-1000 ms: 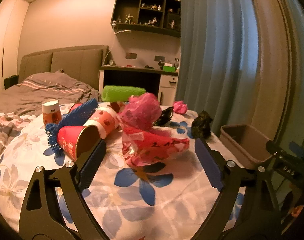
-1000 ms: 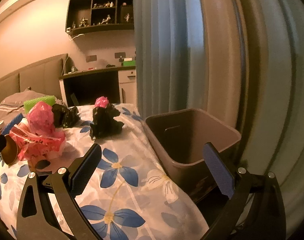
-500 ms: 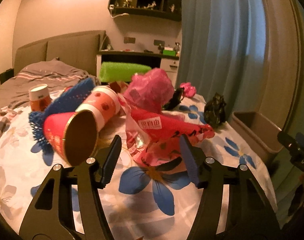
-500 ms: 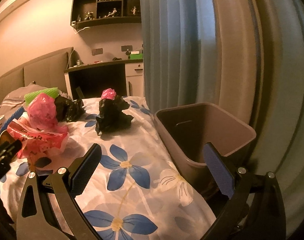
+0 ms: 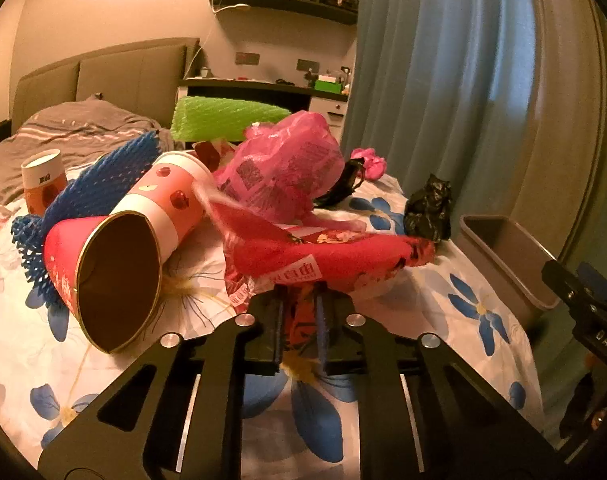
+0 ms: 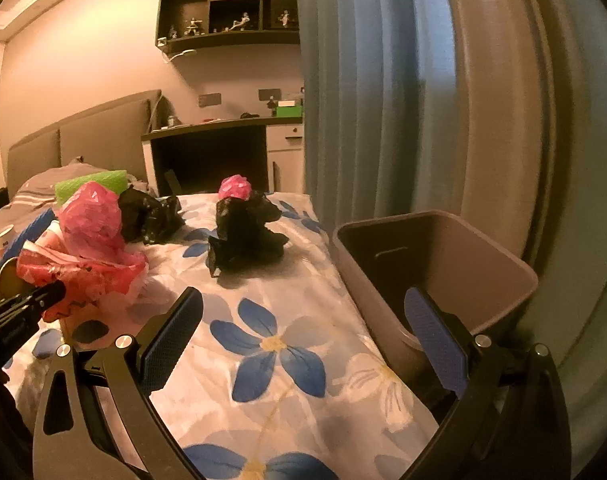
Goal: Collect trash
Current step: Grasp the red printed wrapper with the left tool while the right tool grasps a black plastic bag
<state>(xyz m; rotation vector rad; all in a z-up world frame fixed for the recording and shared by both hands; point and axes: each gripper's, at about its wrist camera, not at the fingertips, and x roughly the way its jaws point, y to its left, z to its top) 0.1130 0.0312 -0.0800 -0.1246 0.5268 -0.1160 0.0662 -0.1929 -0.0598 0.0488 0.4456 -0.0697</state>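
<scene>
Jaws of the left gripper [image 5: 299, 322] are closing on the red wrapper [image 5: 327, 256], its white label too blurred to read, beside a tipped paper cup [image 5: 103, 276] on the flowered bedspread [image 6: 271, 344]. Only the right view shows the right gripper [image 6: 303, 336] spread, empty, at the bin [image 6: 483, 248] by the bed edge.

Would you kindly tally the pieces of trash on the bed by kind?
Paper cups: 3
Foam nets: 2
Pink bags: 2
Black bags: 2
Red wrapper: 1
Total: 10
</scene>
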